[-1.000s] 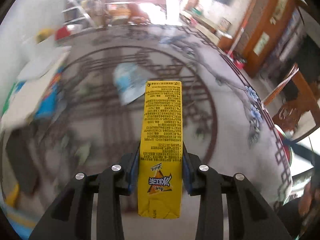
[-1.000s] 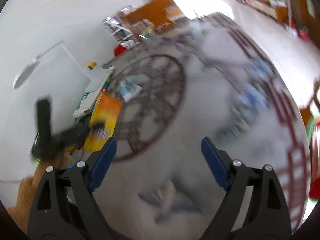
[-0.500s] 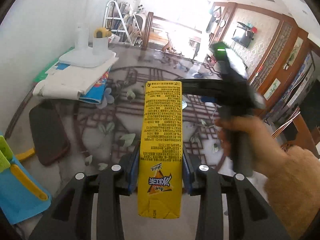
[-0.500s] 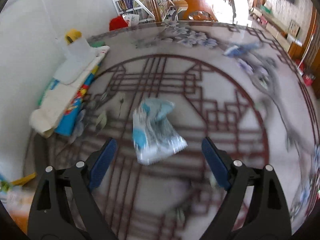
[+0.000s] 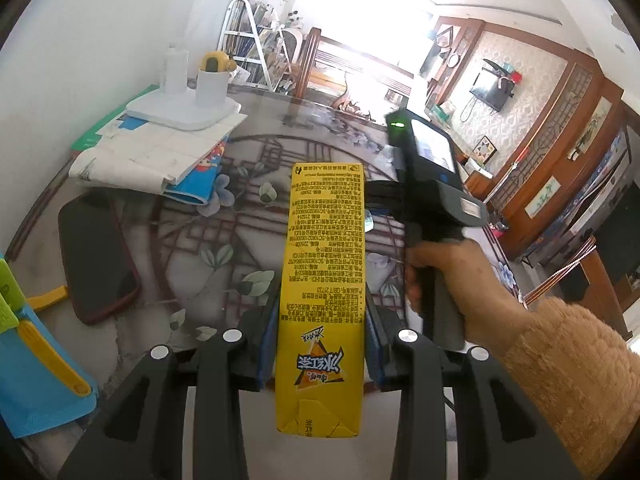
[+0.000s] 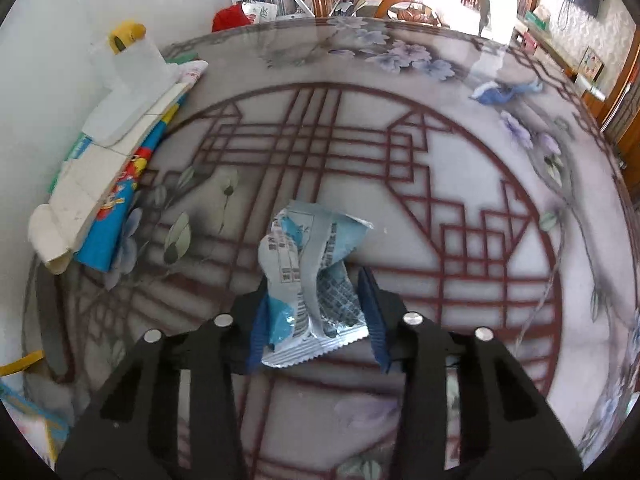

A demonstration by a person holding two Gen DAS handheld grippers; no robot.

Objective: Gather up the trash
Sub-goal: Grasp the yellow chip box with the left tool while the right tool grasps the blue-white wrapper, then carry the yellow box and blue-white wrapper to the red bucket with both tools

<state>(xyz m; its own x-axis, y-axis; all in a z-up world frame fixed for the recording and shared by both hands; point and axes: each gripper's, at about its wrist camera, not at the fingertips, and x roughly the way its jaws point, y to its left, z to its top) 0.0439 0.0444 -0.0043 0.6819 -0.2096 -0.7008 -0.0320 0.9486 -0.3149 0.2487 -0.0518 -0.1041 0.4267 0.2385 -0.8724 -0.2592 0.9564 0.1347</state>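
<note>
While the left claw (image 5: 320, 344) stays clamped on the yellow drink carton (image 5: 322, 280) above the patterned surface (image 6: 460, 208), the right claw (image 6: 316, 320) is closing around the crumpled blue-and-white wrapper (image 6: 312, 276) lying on that surface, pads against its sides.

Black gripper arms (image 5: 320, 344), blue pads; fuzzy tan sleeve (image 5: 560, 380)

A yellow drink carton (image 5: 322, 276) is held lengthwise; a crumpled blue-white wrapper (image 6: 310, 284) lies on the patterned table (image 6: 460, 208).
</note>
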